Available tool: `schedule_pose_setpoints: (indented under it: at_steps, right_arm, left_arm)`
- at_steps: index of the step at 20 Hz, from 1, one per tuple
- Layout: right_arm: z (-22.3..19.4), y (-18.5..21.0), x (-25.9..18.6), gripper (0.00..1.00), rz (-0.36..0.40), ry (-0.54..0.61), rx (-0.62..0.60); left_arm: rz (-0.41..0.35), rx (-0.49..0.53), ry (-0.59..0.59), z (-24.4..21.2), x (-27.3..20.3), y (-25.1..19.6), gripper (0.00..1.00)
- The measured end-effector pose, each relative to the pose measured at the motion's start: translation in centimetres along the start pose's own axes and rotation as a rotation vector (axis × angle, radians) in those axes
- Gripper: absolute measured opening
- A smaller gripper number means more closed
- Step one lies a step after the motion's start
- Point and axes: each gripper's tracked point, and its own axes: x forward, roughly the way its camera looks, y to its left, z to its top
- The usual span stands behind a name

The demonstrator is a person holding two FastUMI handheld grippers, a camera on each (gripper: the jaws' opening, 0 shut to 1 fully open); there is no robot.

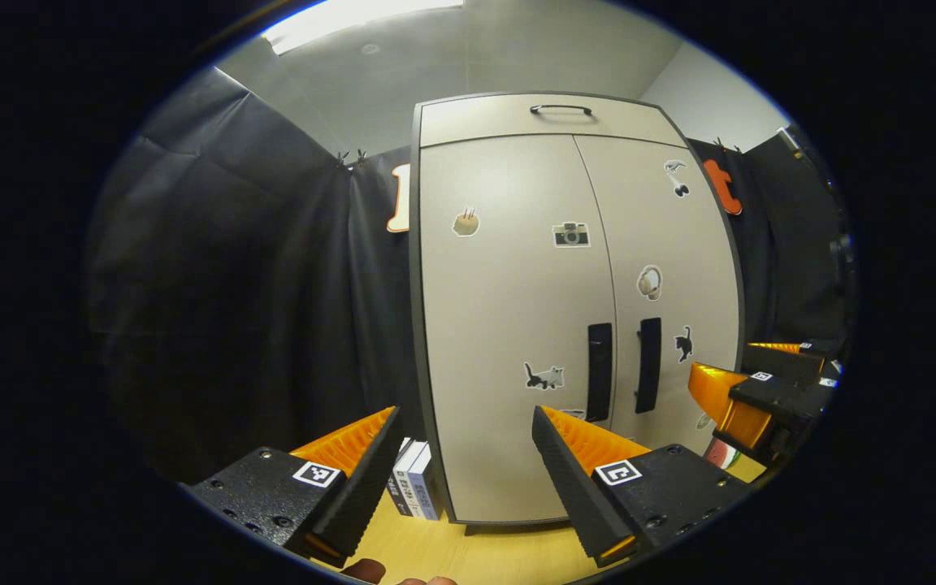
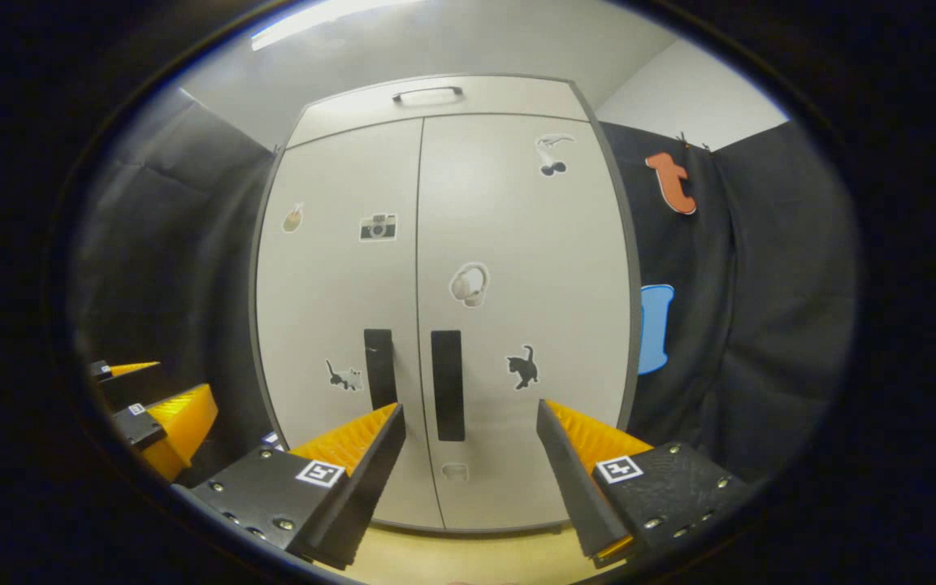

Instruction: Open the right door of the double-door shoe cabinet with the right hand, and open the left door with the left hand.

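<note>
The pale shoe cabinet [image 1: 509, 309] stands upright with both doors closed. Its left door [image 1: 509, 268] has a dark vertical handle [image 1: 600, 372], and the right door [image 1: 671, 244] has another handle [image 1: 648, 366] beside the centre seam. My left gripper [image 1: 465, 413] is open, short of the left door and touching nothing. In the right gripper view, my right gripper [image 2: 470, 406] is open, with the right handle [image 2: 447, 384] between its fingers but farther off. The left handle [image 2: 380, 367] lies just left of it.
The cabinet sits on a light wooden surface [image 1: 468, 552]. A few books [image 1: 415, 481] stand against its lower left side. Black cloth walls [image 1: 257, 268] close in on both sides. A top drawer handle [image 1: 561, 108] sits above the doors.
</note>
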Motion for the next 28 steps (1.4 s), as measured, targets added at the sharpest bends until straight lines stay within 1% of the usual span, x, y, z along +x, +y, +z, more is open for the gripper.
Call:
schedule_pose_setpoints:
  at_steps: [2, 3, 6, 8, 10, 11, 12, 13, 16, 19, 20, 21, 22, 23, 24, 25, 27, 28]
  right_arm:
    - [-0.4, 0.6, 1.8, 0.95, 0.001, 0.014, -0.021]
    - [-0.7, 0.5, 2.5, 0.88, -0.007, 0.019, -0.034]
    - [-1.9, 0.9, 5.4, 0.78, -0.017, 0.05, -0.059]
    - [-2.9, 1.0, 7.2, 0.77, -0.017, 0.081, -0.075]
    - [-3.1, 0.9, 8.4, 0.77, -0.03, 0.083, -0.095]
    - [-3.2, 1.0, 9.0, 0.59, -0.033, 0.077, -0.102]
    - [-3.2, 1.3, 9.7, 0.56, -0.028, 0.076, -0.111]
    - [-3.4, 1.7, 10.2, 0.58, -0.019, 0.078, -0.121]
    - [-3.8, 2.5, 11.2, 0.58, -0.012, 0.086, -0.144]
    - [-4.1, 2.7, 11.9, 0.58, -0.025, 0.091, -0.153]
    - [-3.6, 2.1, 11.9, 0.58, -0.053, 0.087, -0.159]
    - [-3.7, 2.3, 11.5, 0.47, -0.059, 0.078, -0.131]
    - [-3.9, 2.3, 12.1, 0.37, -0.062, 0.08, -0.124]
    - [-3.9, 2.1, 12.2, 0.32, -0.06, 0.082, -0.125]
    - [-3.9, 2.0, 12.3, 0.36, -0.064, 0.089, -0.111]
    - [-3.9, 2.2, 12.3, 0.31, -0.07, 0.095, -0.099]
    - [-4.0, 1.9, 12.2, 0.31, -0.087, 0.091, -0.082]
    - [-4.0, 2.0, 12.2, 0.21, -0.083, 0.076, -0.076]
  left_arm:
    - [0.044, 0.019, 0.018, -0.6, -0.2, 1.8, 0.98]
    - [0.067, 0.025, 0.025, -0.8, -0.4, 2.6, 0.98]
    - [0.136, 0.034, 0.045, -1.5, -1.0, 5.2, 0.98]
    - [0.185, 0.034, 0.061, -2.2, -1.6, 7.0, 0.97]
    - [0.233, 0.034, 0.082, -3.0, -2.4, 8.5, 0.97]
    - [0.254, 0.032, 0.09, -3.4, -2.7, 9.2, 0.98]
    - [0.274, 0.028, 0.097, -3.6, -2.9, 9.9, 0.98]
    - [0.293, 0.024, 0.103, -3.9, -3.3, 10.5, 0.98]
    - [0.342, 0.009, 0.12, -4.6, -4.0, 12.1, 0.98]
    - [0.375, -0.002, 0.131, -5.1, -4.4, 13.3, 0.98]
    - [0.381, -0.003, 0.133, -5.1, -4.4, 13.4, 0.98]
    - [0.385, -0.004, 0.133, -5.2, -4.5, 13.7, 0.98]
    - [0.387, -0.004, 0.131, -5.1, -4.4, 13.7, 0.98]
    - [0.388, -0.004, 0.131, -5.1, -4.5, 13.8, 0.98]
    - [0.385, -0.003, 0.13, -5.1, -4.4, 13.8, 0.98]
    - [0.384, -0.001, 0.13, -5.1, -4.5, 13.9, 0.98]
    - [0.388, 0.006, 0.128, -5.0, -4.6, 14.2, 0.98]
    - [0.393, 0.009, 0.128, -4.9, -4.7, 14.4, 0.98]
